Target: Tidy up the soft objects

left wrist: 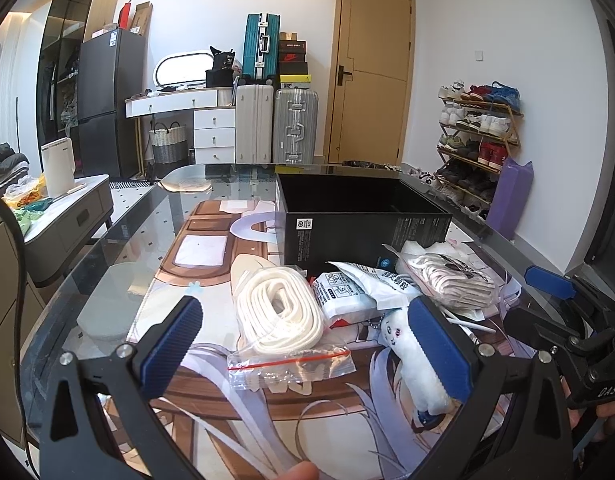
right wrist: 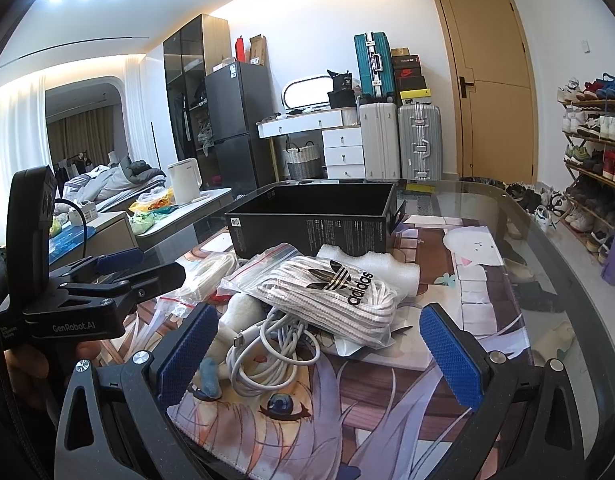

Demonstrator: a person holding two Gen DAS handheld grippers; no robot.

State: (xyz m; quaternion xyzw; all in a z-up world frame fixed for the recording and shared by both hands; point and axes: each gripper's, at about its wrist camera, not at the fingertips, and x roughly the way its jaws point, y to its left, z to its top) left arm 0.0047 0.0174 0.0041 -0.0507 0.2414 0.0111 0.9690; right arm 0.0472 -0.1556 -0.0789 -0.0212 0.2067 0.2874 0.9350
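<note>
Tongs [left wrist: 307, 346] agape — ribbed white strap coil [left wrist: 278, 312]

I was working in someone's home, a lived-in studio flat by the look of it. Against the far wall stood suitcases [left wrist: 276, 126], a white dresser [left wrist: 195, 114] with an oval mirror [left wrist: 183, 67], and a dark fridge [left wrist: 107, 100]. A shoe rack [left wrist: 477, 136] full of trainers sat beside the wooden door [left wrist: 369, 76]. From the right view I saw an unmade bed [right wrist: 111, 184] heaped with bedding, curtains [right wrist: 11, 140] behind it, and a kettle [right wrist: 184, 180] on a side table [right wrist: 175, 216]. My glass table [right wrist: 547, 264] carried a cartoon-print mat [right wrist: 487, 292].
</note>
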